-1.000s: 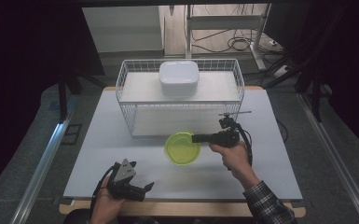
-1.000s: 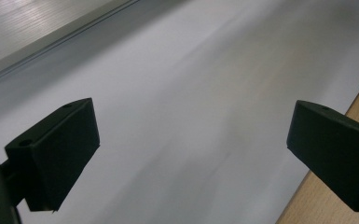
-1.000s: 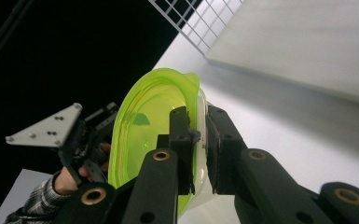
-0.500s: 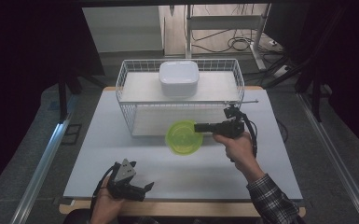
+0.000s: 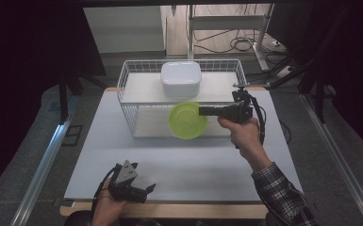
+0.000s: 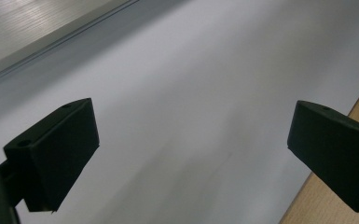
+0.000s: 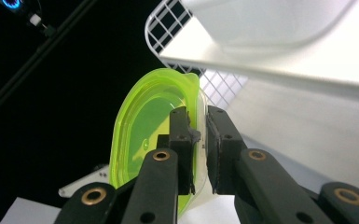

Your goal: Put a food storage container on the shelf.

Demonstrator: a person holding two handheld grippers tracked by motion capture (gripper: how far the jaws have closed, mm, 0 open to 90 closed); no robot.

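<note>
High view: right tool (image 5: 202,111) clamps green bowl (image 5: 187,121) rim, left tool (image 5: 146,189) jaws apart, no legible text

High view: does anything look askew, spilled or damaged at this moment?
Nothing stands out. The green bowl is held by its rim in the right gripper, in front of the wire rack; the white container sits squarely on the rack's upper shelf. The left gripper is open near the table's front edge. No spill or damage shows.
</note>
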